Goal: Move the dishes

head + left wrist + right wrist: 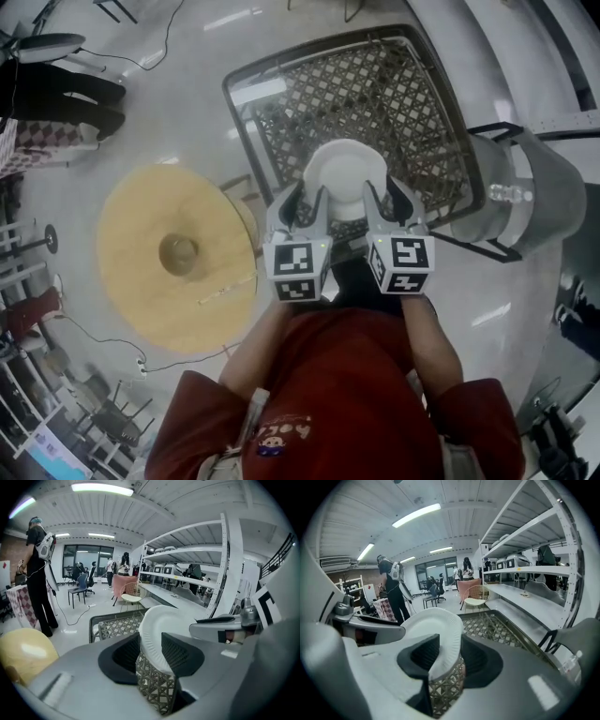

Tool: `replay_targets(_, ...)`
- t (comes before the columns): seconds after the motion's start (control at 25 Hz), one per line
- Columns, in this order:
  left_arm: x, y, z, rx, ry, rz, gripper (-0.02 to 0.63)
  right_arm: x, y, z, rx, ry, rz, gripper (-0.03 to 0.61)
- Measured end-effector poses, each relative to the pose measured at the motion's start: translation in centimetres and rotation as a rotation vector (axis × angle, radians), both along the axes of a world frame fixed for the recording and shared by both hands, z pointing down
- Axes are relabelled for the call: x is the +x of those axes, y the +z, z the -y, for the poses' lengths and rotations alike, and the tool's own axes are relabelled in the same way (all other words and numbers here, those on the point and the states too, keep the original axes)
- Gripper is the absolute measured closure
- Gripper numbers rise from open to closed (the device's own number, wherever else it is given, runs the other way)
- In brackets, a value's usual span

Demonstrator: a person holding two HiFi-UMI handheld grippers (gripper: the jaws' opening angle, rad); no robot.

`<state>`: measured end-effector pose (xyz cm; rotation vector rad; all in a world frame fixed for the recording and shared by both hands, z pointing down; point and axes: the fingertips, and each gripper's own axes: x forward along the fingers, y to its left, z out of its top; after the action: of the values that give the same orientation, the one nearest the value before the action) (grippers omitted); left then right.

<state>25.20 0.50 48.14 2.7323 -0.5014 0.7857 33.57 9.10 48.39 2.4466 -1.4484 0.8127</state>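
A white ribbed paper plate [345, 173] hangs at centre frame over a dark square lattice-topped table [412, 103]. The left gripper [305, 202] and right gripper [389, 199] clamp its opposite rims, their jaws set wide but pressing on the rim. The print on the person's red shirt [347, 394], lower frame, is too small to read. A round wooden table [141, 234] stands at left.
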Motion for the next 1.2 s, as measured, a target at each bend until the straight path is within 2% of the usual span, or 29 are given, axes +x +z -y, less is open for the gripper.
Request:
replay_targets(0.44, 1.8, 5.8, 0.2, -0.087, -0.027, 0.094, 0.459, 2.1, 5.7, 0.5, -0.057, -0.066, 0.072, 0.431)
replay_targets(0.84, 3.6, 11.4, -0.6, -0.114, -0.029, 0.164, 0.459, 3.4, 12.6, -0.8, -0.133, -0.079, 0.146, 0.431)
replay_targets(1.2, 4.0, 14.9, -1.7, -0.144, -0.026, 0.213, 0.459, 3.8, 16.5, -1.9, -0.180, -0.072, 0.190, 0.431)
